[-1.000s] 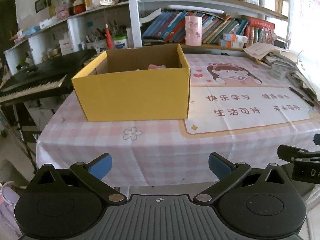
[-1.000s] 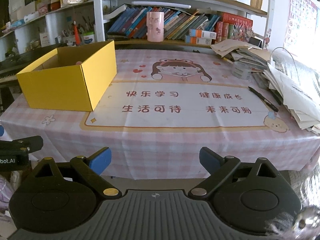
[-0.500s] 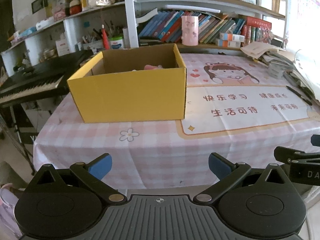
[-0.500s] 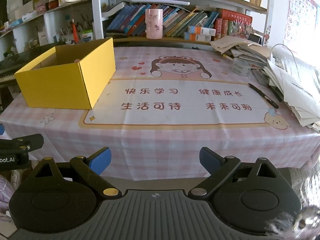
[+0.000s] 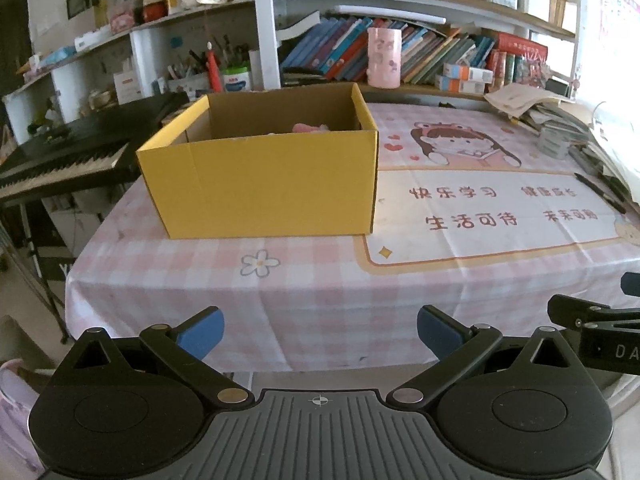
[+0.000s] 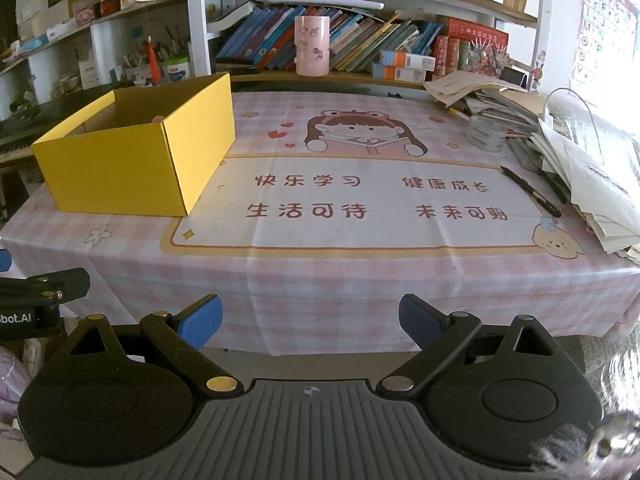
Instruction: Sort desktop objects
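Observation:
A yellow cardboard box stands open on the left of the pink checked tablecloth; a pink object shows inside it. The box also shows in the right wrist view. A black pen and a tape roll lie at the table's right. My left gripper is open and empty, held in front of the table's near edge. My right gripper is open and empty, also off the near edge, to the right of the left one.
A messy stack of papers and books fills the table's right side. A pink cup stands on the shelf behind, among books. A black keyboard piano stands left of the table.
Both grippers have drawn back slightly and risen from the table; the box and table look a little farther away. Both stay open and empty.

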{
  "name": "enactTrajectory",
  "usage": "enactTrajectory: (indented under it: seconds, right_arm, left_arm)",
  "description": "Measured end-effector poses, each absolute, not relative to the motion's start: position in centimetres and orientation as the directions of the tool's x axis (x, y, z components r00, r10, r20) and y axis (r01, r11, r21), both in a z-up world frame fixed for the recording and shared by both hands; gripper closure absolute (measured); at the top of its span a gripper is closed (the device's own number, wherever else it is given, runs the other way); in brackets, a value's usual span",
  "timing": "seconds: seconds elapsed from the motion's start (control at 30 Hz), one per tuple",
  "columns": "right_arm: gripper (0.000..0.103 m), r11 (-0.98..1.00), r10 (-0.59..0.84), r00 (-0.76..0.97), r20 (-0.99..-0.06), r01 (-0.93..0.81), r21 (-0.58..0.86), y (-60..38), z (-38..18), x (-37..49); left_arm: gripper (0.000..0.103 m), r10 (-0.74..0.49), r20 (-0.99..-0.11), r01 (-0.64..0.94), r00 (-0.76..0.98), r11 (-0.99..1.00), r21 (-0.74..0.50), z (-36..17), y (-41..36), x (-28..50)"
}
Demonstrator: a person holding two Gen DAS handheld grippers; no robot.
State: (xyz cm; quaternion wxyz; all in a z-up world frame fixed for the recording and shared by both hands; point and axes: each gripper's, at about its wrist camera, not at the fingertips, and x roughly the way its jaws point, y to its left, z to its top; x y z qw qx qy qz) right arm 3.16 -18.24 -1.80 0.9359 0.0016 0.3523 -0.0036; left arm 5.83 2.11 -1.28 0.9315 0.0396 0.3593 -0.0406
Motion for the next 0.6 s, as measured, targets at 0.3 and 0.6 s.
enactTrajectory:
  seconds: [0.3, 0.6]
  right_arm:
    - [0.008, 1.000, -0.004, 0.748, -0.664, 0.006, 0.002, -18.10, -2.06, 3.28]
    - [0.008, 1.000, 0.007, 0.739, -0.674, -0.006, 0.004, -18.45, -2.20, 3.86]
  left_arm:
    - [0.000, -0.069, -0.679, 0.116, 0.731, 0.993, 0.023, -1.43, 2.21, 5.92]
    - [0.000, -0.058, -0.683, 0.088, 0.729, 0.996, 0.010, -1.68, 2.27, 6.21]
